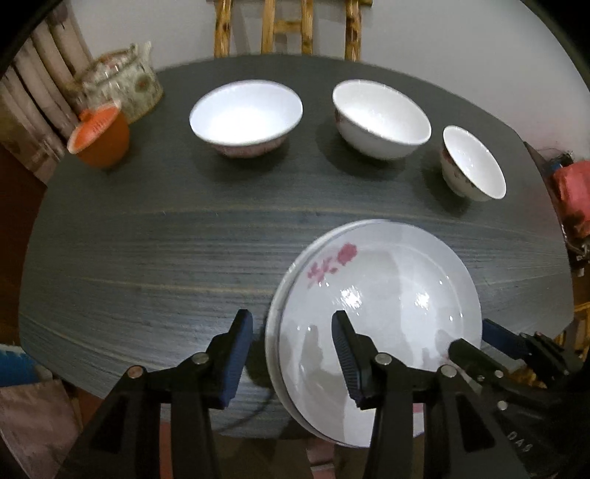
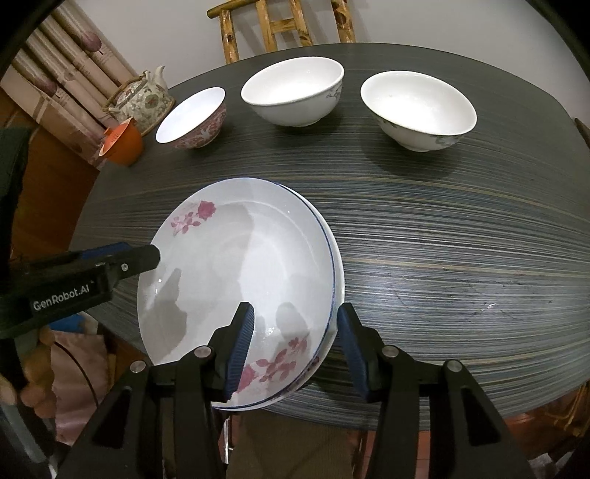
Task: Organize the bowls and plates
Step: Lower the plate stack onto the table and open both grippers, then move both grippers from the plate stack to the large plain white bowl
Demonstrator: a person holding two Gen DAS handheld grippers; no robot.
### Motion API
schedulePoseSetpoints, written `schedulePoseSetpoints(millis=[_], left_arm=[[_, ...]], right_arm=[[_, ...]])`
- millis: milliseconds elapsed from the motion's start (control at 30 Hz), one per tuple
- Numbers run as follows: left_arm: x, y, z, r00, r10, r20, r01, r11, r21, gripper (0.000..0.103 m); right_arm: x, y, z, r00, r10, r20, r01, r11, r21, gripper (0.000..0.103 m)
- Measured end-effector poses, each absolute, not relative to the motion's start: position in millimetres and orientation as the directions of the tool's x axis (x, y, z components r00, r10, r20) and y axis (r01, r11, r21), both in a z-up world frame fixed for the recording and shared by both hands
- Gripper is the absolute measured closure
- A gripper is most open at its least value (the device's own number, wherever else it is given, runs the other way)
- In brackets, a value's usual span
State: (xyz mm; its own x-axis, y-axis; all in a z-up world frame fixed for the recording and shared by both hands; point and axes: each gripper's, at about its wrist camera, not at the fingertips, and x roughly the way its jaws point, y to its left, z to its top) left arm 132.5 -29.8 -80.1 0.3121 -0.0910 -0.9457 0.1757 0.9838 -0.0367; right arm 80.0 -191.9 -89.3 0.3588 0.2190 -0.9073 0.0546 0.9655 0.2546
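Note:
A stack of white plates, the top one with pink flowers point(image 1: 379, 294) point(image 2: 239, 280), lies at the near edge of the dark table point(image 1: 147, 258). My left gripper point(image 1: 291, 353) is open and straddles the stack's left rim. My right gripper point(image 2: 295, 342) is open and straddles its right rim; it also shows in the left wrist view point(image 1: 475, 350). Three bowls stand in a row at the back: a pink-patterned one point(image 1: 246, 117) point(image 2: 193, 119), a white one point(image 1: 381, 118) point(image 2: 293, 90) and another white one point(image 1: 474, 162) point(image 2: 418, 108).
A floral teapot point(image 1: 118, 79) point(image 2: 142, 97) and an orange lidded cup point(image 1: 99, 134) point(image 2: 121, 142) stand at the table's back left. A wooden chair point(image 1: 287, 27) point(image 2: 280, 25) is behind the table. A red object point(image 1: 571, 195) sits off the right edge.

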Motion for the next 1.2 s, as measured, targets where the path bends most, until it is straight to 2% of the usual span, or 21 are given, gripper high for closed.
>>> schedulePoseSetpoints(millis=[167, 667, 1033, 1200], left_arm=[[129.1, -30.6, -72.3, 0.392, -0.062, -0.918, 0.187, 0.982, 0.014, 0.057], [138.4, -22.5, -64.2, 0.436, -0.086, -0.896, 0.152, 0.988, -0.021, 0.057], [166.4, -64.2, -49.2, 0.402, -0.227, -0.887, 0.208, 0.966, -0.154, 0.058], [189.6, -97.8, -52.9, 0.333, -0.296, -0.895, 0.212, 0.949, -0.234, 0.058]], right_arm=[[81.5, -193.5, -89.2, 0.36, 0.217, -0.907, 0.063, 0.965, 0.256, 0.057], [97.2, -205.7, -76.6, 0.404, 0.2, -0.893, 0.087, 0.963, 0.255, 0.057], [114.6, -269.4, -59.6, 0.46, 0.126, -0.879, 0.171, 0.959, 0.227, 0.057], [126.6, -302.9, -55.7, 0.473, 0.091, -0.877, 0.207, 0.955, 0.211, 0.058]])
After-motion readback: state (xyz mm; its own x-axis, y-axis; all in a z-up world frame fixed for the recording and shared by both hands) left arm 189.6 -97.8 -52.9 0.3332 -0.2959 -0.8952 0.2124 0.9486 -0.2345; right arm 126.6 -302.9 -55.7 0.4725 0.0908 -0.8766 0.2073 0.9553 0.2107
